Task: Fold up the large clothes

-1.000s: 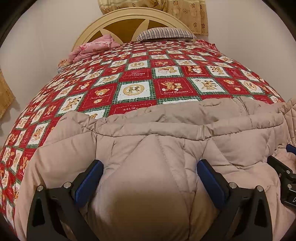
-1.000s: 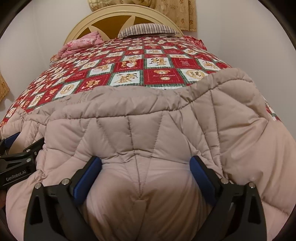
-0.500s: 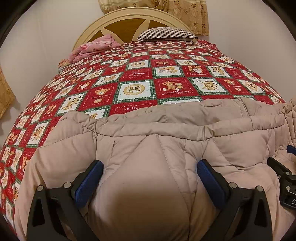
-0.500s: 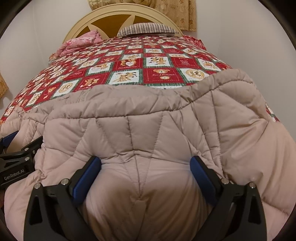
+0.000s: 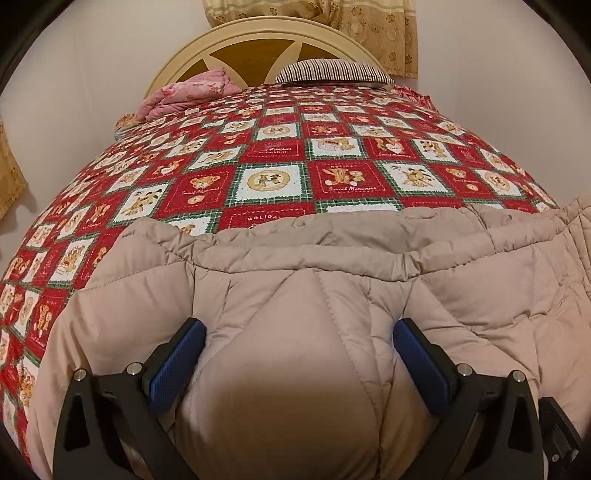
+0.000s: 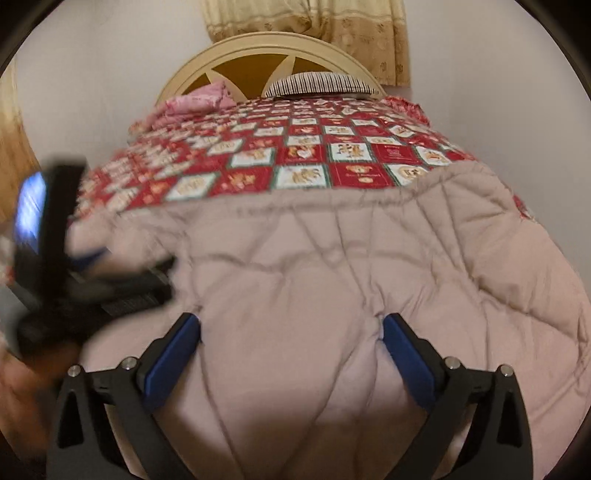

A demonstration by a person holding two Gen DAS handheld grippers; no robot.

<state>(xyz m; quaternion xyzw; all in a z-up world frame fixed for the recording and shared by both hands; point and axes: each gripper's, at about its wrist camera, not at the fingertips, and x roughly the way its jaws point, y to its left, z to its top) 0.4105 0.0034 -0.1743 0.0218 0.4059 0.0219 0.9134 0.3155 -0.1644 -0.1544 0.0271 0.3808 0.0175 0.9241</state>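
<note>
A big puffy beige quilted coat [image 5: 314,266] lies spread over the near end of the bed. In the left wrist view my left gripper [image 5: 297,328] is open wide, its blue pads [image 5: 177,365] pressing into the coat on either side of a bulge of padding. My right gripper [image 6: 291,321] stands open the same way on the coat [image 6: 332,240] further right, with padding swelling between its fingers. The left gripper [image 6: 55,258] shows as a blurred black shape at the left edge of the right wrist view.
The bed carries a red patchwork quilt with teddy-bear squares [image 5: 273,147]. At its head are a cream arched headboard [image 5: 258,40], a striped pillow [image 5: 332,72] and a folded pink blanket [image 5: 188,92]. White walls close both sides; a tan curtain [image 5: 369,22] hangs behind.
The right gripper has moved in a blur, and the left gripper now looms larger and higher at its left. In the left view the right gripper has slipped toward the lower right corner.
</note>
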